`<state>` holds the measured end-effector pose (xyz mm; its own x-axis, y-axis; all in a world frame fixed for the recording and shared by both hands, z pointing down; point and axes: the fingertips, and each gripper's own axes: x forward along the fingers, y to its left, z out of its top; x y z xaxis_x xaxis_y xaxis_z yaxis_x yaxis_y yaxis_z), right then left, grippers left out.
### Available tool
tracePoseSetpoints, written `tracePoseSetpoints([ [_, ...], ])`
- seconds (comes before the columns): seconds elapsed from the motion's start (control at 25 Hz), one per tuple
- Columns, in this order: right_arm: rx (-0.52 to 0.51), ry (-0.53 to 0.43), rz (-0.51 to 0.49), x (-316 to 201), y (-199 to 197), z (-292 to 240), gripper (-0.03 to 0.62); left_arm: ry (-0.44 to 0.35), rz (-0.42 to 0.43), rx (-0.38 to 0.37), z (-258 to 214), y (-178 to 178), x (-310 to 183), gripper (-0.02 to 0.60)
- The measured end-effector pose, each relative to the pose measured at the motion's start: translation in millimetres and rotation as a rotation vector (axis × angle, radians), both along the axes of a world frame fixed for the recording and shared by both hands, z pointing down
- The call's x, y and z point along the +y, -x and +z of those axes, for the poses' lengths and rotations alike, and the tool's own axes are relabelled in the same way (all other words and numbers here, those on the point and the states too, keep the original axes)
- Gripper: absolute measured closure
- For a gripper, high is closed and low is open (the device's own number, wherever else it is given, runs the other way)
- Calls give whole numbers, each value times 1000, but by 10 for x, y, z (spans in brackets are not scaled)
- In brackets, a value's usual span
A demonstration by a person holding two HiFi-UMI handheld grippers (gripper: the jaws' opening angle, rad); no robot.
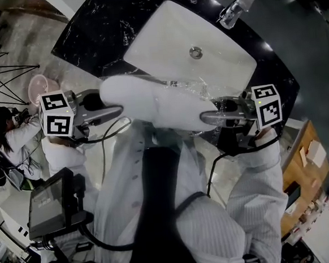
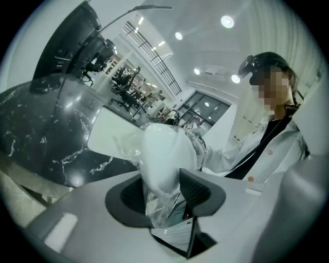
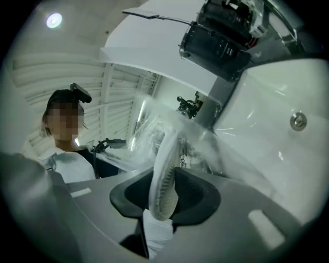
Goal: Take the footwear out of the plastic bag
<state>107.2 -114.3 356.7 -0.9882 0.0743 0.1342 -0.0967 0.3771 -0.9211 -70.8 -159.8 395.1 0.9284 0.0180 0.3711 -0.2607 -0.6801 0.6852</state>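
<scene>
above the sink (image 1: 227,61), left gripper (image 1: 115,111) pinches the bag (image 2: 160,206), right gripper (image 1: 206,117) clamps the slipper (image 3: 164,174); next, probably pull apart.

I read this as a large open lab or test hall with a mock bathroom corner built into it, not a real home. Below me is a black marbled table (image 1: 83,38) carrying a white basin (image 1: 163,37) with a metal drain (image 1: 196,52) and a tap (image 1: 235,9) at its far edge. Around that stand a tripod (image 1: 7,78), a dark monitor (image 1: 51,202) with cables, and a wooden desk (image 1: 303,162). Another person (image 1: 14,134) is close by at the left. The left gripper view shows a high white ceiling with round lights (image 2: 226,21) and distant rows of workstations (image 2: 126,82).
</scene>
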Motion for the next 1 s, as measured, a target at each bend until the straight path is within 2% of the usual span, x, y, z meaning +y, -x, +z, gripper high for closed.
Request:
tracePoseSetpoints([
  [0.28, -6, -20, 92, -67, -189, -29, 496, -99, 6, 55, -215, -12, -94, 428],
  [0.68, 33, -47, 201, -72, -569, -63, 497, -175, -78, 79, -357, 142, -231, 565],
  [1.0, 72, -79, 323, -44, -1021, -123, 497, -196, -129, 94, -426, 323, -297, 574],
])
